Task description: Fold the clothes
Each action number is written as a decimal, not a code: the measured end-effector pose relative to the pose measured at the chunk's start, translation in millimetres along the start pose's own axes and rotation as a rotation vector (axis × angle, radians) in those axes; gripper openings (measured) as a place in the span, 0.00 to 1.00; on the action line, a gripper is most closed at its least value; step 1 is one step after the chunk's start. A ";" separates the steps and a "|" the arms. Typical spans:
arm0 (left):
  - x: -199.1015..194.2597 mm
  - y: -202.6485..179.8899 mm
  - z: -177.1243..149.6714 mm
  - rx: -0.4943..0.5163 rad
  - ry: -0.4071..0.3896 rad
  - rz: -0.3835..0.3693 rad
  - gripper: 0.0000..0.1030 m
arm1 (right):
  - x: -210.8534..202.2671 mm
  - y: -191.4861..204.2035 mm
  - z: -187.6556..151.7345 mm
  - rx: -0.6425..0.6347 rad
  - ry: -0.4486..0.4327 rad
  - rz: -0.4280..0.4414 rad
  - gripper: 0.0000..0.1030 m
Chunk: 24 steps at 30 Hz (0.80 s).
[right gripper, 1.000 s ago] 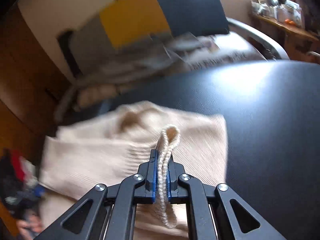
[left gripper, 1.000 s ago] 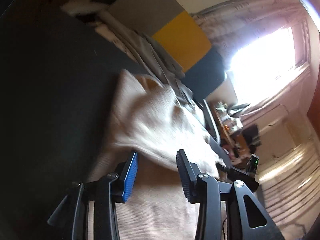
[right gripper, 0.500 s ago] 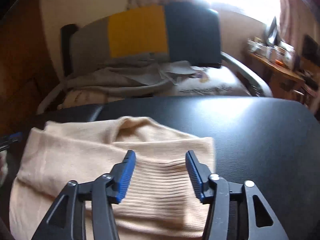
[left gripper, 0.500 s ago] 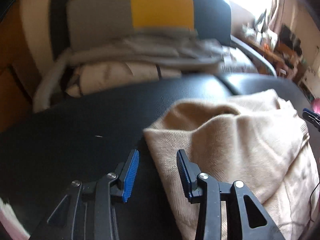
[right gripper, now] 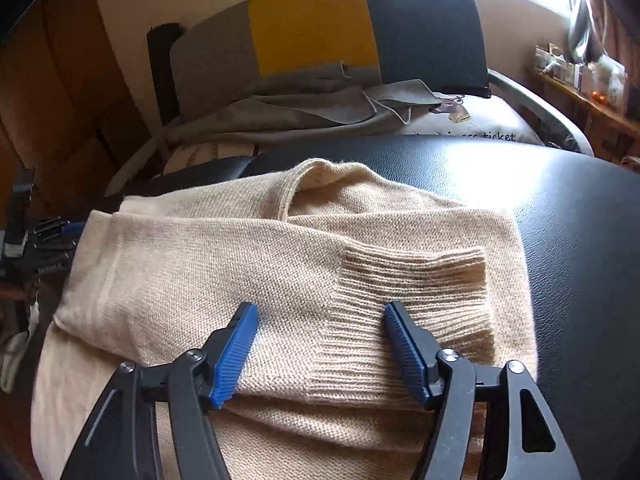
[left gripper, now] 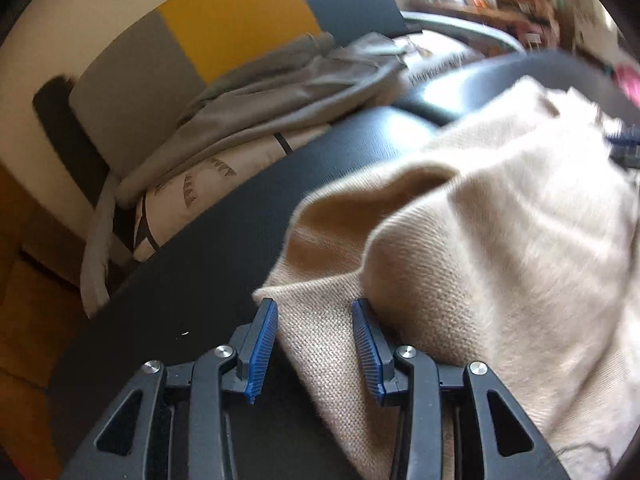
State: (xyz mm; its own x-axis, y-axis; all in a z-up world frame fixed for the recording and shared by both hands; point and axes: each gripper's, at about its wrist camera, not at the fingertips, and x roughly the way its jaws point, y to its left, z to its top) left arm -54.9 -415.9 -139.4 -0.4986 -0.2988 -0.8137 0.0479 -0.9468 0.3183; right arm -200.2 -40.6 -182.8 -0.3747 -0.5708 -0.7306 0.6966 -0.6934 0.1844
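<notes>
A cream knit sweater lies partly folded on a black table, its V-neck at the far edge and one sleeve laid across the body. The sleeve's ribbed cuff rests flat at the right. My right gripper hovers open just above the sleeve, holding nothing. In the left wrist view the same sweater fills the right half, and my left gripper stands open with the sweater's shoulder corner lying between its fingers, ungripped. The left gripper also shows at the right wrist view's left edge.
Behind the table stands an armchair with grey, yellow and dark blue panels, piled with grey clothes and a printed white cushion. A cluttered wooden shelf is at the far right. Brown panelling fills the left.
One second ago my right gripper was shut on the cuff; it has opened and the cuff now lies flat. My left gripper swung round to the sweater's left shoulder corner.
</notes>
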 end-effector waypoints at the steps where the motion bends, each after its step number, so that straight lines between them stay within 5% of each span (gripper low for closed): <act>1: 1.2 2.6 -0.2 -0.020 0.004 -0.015 0.33 | 1.8 0.5 0.4 -0.004 0.001 0.000 0.72; 4: 1.9 10.8 -1.8 -0.084 0.016 -0.062 0.24 | 6.6 3.9 0.6 -0.019 -0.004 -0.003 0.74; 6: -0.5 15.5 -6.5 -0.131 0.007 -0.071 0.09 | 6.7 3.7 0.8 -0.016 -0.005 -0.001 0.75; 9: -6.9 40.9 -22.8 -0.341 -0.047 -0.110 0.00 | 1.5 4.9 2.9 -0.017 -0.016 -0.010 0.74; 14: -12.5 86.2 -65.9 -0.634 -0.097 -0.104 0.00 | -9.4 5.4 7.4 -0.016 -0.042 -0.029 0.73; 17: -14.5 98.4 -83.1 -0.697 -0.093 -0.117 0.00 | -12.4 -3.5 11.5 0.014 -0.042 -0.063 0.73; 20: -24.1 92.2 -73.6 -0.651 -0.143 -0.298 0.18 | -13.4 -12.0 15.8 0.040 -0.026 -0.059 0.73; 22: -27.6 80.8 -55.9 -0.569 -0.141 -0.328 0.24 | -14.8 -14.3 20.6 0.038 -0.016 -0.041 0.73; 24: -26.5 65.9 -38.3 -0.457 -0.118 -0.313 0.43 | -15.8 -15.6 24.9 0.028 -0.007 -0.039 0.74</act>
State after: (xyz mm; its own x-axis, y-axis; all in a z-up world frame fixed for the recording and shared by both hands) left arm -5.3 -475.0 -115.5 -0.6414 -0.0045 -0.7672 0.2387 -0.9515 -0.1940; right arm -220.4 -31.7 -157.8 -0.4053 -0.5461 -0.7332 0.6643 -0.7269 0.1741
